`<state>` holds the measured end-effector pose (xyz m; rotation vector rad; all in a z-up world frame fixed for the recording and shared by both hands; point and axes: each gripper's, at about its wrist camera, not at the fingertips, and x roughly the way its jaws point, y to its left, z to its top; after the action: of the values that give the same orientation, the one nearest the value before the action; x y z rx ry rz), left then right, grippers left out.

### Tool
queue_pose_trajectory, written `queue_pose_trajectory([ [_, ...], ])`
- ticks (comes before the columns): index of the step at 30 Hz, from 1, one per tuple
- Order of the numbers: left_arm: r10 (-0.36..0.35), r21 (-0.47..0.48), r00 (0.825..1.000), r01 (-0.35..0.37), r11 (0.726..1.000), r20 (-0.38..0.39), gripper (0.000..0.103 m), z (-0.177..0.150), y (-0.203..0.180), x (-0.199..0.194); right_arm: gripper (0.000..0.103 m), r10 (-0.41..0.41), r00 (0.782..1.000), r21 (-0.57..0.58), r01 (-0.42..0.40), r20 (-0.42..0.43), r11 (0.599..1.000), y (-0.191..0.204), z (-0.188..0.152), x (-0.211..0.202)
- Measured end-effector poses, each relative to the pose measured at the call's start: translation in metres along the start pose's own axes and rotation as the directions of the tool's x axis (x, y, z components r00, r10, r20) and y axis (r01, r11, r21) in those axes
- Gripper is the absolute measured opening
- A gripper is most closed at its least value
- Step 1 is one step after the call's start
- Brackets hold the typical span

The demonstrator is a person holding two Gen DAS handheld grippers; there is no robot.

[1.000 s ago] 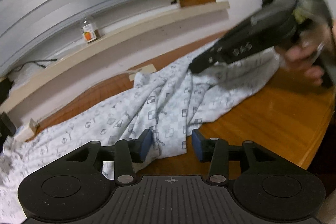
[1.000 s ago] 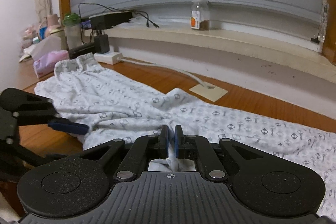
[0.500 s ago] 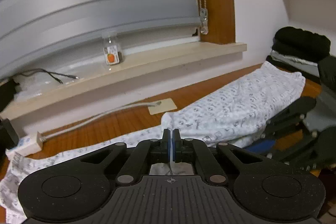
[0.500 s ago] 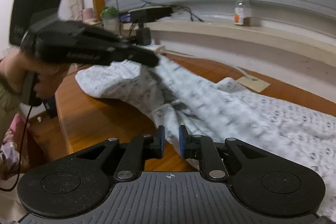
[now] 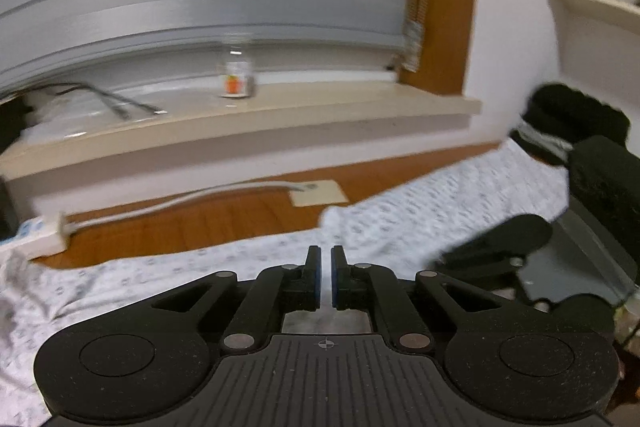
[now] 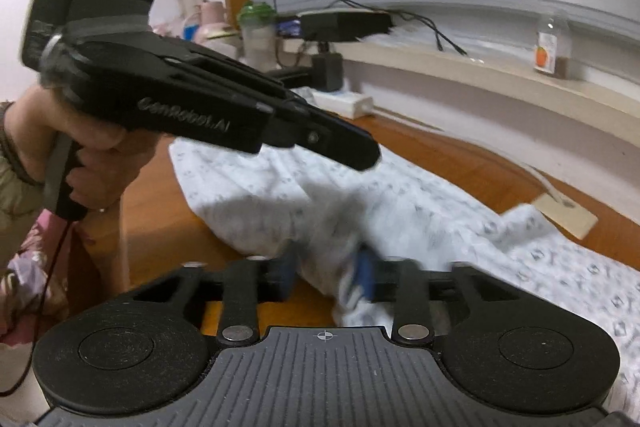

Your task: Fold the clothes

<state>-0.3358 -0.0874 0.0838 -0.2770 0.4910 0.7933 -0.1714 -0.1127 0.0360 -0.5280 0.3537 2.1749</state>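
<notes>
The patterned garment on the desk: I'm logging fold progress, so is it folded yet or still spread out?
Not folded: the garment lies spread and rumpled along the wooden desk.

Printed cloth garment (image 6: 440, 211), soft, creased; glossy wood table (image 5: 168, 227); matt black plastic left gripper (image 5: 325, 277).

Your garment (image 5: 400, 219) lies spread along the desk (image 5: 180, 227), in front of the window ledge (image 5: 240, 119); on that ledge stands a small jar (image 5: 237, 79), with cables (image 6: 432, 23) further left; a power strip (image 5: 44, 239) sits on the desk behind the cloth's left end; your left hand-held gripper (image 5: 325, 277) is over the cloth's middle; your right hand-held gripper (image 6: 328, 277) straddles its near edge; folded clothes (image 5: 576, 119) are stacked at the right end.
</notes>
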Motion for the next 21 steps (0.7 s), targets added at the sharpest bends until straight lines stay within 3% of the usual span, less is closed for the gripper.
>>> queue_pose_trajectory([
  [4, 0.119, -0.003, 0.992, -0.119, 0.993, -0.037, 0.005, -0.011, 0.035, 0.001, 0.011, 0.033, 0.999, 0.061, -0.035, 0.037, 0.998, -0.006, 0.002, -0.01],
  [7, 0.238, 0.008, 0.966, -0.238, 0.971, -0.104, 0.005, -0.025, 0.069, 0.015, 0.013, 0.031, 0.999, 0.091, -0.035, 0.04, 0.995, -0.011, 0.004, -0.014],
  [10, 0.308, -0.002, 0.94, -0.311, 0.95, -0.148, 0.005, -0.039, 0.099, 0.021, 0.017, 0.023, 1.0, 0.088, -0.024, 0.021, 0.996, -0.008, 0.002, -0.013],
  [12, 0.308, -0.04, 0.937, -0.318, 0.947, -0.165, 0.005, -0.046, 0.116, 0.02, 0.02, 0.016, 1.0, 0.081, -0.016, 0.006, 0.997, -0.005, -0.002, -0.012],
  [15, 0.286, -0.073, 0.945, -0.3, 0.951, -0.157, 0.005, -0.048, 0.131, 0.018, 0.032, 0.008, 1.0, 0.054, -0.006, -0.027, 0.999, 0.002, -0.008, -0.01],
  [18, 0.311, -0.043, 0.939, -0.32, 0.946, -0.146, 0.005, -0.047, 0.136, 0.02, 0.034, -0.006, 0.998, 0.013, 0.007, -0.065, 1.0, 0.009, -0.017, -0.005],
  [20, 0.309, -0.069, 0.942, -0.32, 0.945, -0.135, 0.005, -0.049, 0.142, 0.021, 0.027, -0.017, 0.996, -0.01, 0.016, -0.085, 1.0, 0.013, -0.022, 0.0],
  [21, 0.307, -0.083, 0.943, -0.319, 0.944, -0.13, 0.005, -0.051, 0.145, 0.022, 0.007, -0.019, 0.996, 0.004, 0.019, -0.088, 1.0, 0.013, -0.023, 0.001],
])
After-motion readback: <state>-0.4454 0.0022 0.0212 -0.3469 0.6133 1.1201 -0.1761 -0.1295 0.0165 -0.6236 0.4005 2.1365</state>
